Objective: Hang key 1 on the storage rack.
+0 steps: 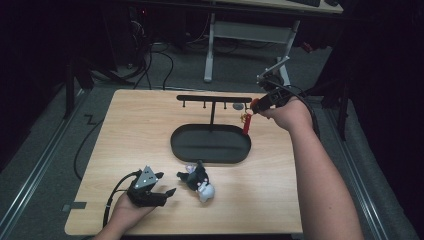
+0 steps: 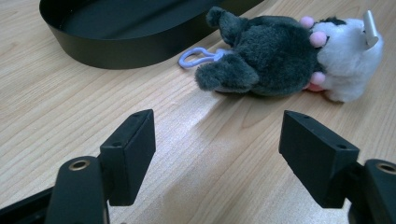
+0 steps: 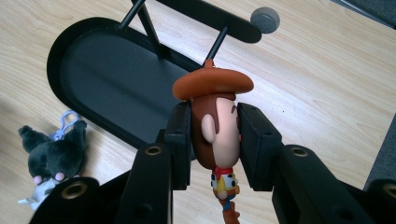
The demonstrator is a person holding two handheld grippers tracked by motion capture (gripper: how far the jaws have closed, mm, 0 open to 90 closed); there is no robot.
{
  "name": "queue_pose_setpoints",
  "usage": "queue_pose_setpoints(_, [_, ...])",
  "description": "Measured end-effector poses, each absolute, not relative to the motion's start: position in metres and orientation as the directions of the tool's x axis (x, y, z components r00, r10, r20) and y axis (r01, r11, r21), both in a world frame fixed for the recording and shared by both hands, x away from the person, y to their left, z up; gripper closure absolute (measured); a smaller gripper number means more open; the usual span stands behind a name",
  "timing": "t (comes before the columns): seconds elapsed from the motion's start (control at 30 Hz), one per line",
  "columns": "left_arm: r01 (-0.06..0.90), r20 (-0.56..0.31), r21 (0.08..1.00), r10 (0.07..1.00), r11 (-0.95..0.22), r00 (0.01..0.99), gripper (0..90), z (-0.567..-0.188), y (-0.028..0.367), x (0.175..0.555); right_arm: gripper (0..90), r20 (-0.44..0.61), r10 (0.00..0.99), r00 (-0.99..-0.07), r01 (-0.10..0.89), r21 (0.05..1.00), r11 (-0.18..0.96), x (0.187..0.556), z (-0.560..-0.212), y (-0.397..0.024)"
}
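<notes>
My right gripper [image 1: 256, 105] is shut on the head of a cowboy figure keychain [image 3: 219, 135] with a brown hat. It holds the figure at the right end of a black T-shaped hook rack [image 1: 214, 99], and the figure's red body [image 1: 246, 123] dangles below. In the right gripper view the hat's top sits just under a hook peg [image 3: 217, 43]. My left gripper [image 1: 166, 183] rests near the table's front edge, open with nothing between its jaws [image 2: 217, 140]. A dark grey and white plush keychain [image 2: 275, 60] with a lilac clip [image 2: 198, 56] lies just beyond it.
The rack stands in a black oval tray [image 1: 180, 149] at the middle of the wooden table [image 1: 135, 125]. A small grey disc [image 3: 265, 19] lies behind the rack's right end. Desk legs and cables stand on the floor beyond the table.
</notes>
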State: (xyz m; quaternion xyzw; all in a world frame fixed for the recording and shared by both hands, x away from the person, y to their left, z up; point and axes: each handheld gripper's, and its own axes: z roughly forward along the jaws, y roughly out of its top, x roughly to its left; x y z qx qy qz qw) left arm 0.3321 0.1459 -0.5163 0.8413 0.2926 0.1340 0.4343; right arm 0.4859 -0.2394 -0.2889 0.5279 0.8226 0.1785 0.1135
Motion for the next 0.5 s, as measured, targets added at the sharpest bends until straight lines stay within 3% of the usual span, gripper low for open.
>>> queue_pose_setpoints(0.5, [0.378, -0.029, 0.806, 0.607, -0.456, 0.794, 27.6, -0.517, 0.146, 0.333, 67.7, 0.000, 0.912, -0.411, 0.820, 0.436, 0.370, 0.499, -0.289, -0.229])
